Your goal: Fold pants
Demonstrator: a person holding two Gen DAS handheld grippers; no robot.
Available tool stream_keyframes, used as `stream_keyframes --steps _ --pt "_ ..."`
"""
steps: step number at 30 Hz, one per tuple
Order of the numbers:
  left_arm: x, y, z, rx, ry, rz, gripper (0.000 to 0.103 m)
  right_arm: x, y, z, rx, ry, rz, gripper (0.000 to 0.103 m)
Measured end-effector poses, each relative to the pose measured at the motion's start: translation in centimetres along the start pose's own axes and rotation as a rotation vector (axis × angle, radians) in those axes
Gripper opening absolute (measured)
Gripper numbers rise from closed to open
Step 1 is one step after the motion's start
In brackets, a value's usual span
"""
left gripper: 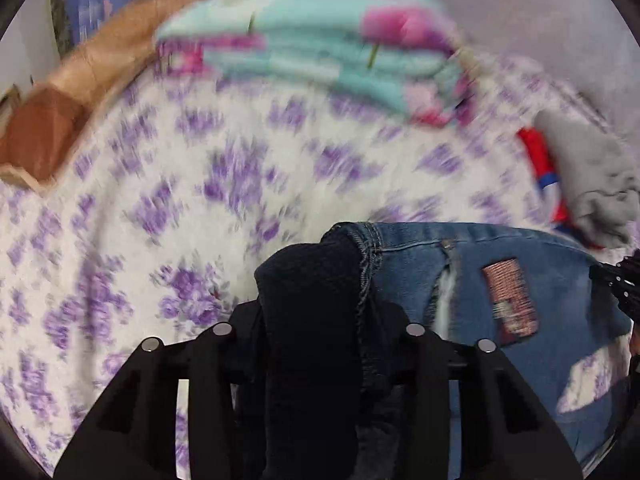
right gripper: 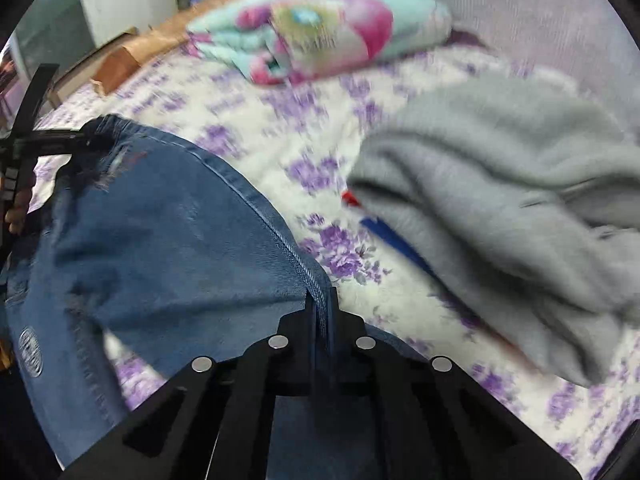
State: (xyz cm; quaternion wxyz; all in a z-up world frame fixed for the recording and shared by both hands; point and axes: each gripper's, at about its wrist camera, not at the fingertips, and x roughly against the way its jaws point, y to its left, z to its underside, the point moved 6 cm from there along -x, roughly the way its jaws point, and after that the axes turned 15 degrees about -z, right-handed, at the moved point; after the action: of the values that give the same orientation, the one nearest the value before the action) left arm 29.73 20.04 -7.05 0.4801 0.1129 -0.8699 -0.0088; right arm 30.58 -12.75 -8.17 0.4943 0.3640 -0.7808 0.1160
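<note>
Blue jeans (left gripper: 496,288) with a frayed rip and a flag patch hang above a bed, held up between both grippers. My left gripper (left gripper: 320,320) is shut on a bunched edge of the jeans, with dark fabric filling its jaws. My right gripper (right gripper: 322,320) is shut on a seamed edge of the jeans (right gripper: 168,240). The left gripper (right gripper: 86,140) shows in the right wrist view at the far left, pinching the other end. The right gripper's tip (left gripper: 620,280) shows at the right edge of the left wrist view.
The bed has a white sheet with purple flowers (left gripper: 200,200). A folded teal and pink blanket (left gripper: 320,52) lies at the far side. A grey garment (right gripper: 500,220) lies on red and blue cloth (right gripper: 384,232) to the right. A brown wooden frame (left gripper: 44,140) edges the left.
</note>
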Motion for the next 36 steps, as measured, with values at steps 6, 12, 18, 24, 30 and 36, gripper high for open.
stream_keyframes --steps 6,12,18,24,30,36 --pt "9.5 2.1 1.7 0.06 -0.169 0.07 0.038 8.4 6.4 1.3 0.13 -0.172 0.051 0.004" --pt "14.8 5.2 9.4 0.077 -0.181 0.13 0.049 14.2 16.5 11.8 0.236 -0.221 -0.034 0.005" --pt "12.4 7.0 18.4 0.153 0.019 0.175 0.055 5.5 20.2 22.4 0.158 -0.019 -0.1 0.005" --pt "17.9 7.3 19.5 0.191 -0.082 0.253 0.058 6.1 19.1 22.5 0.094 -0.096 -0.111 0.005" --pt "19.8 4.6 16.9 0.171 -0.169 0.234 0.076 5.2 19.6 23.0 0.088 -0.1 -0.087 0.006" --pt "9.4 -1.2 19.4 -0.046 -0.05 -0.025 0.081 8.5 18.7 22.5 -0.023 -0.165 -0.047 0.068"
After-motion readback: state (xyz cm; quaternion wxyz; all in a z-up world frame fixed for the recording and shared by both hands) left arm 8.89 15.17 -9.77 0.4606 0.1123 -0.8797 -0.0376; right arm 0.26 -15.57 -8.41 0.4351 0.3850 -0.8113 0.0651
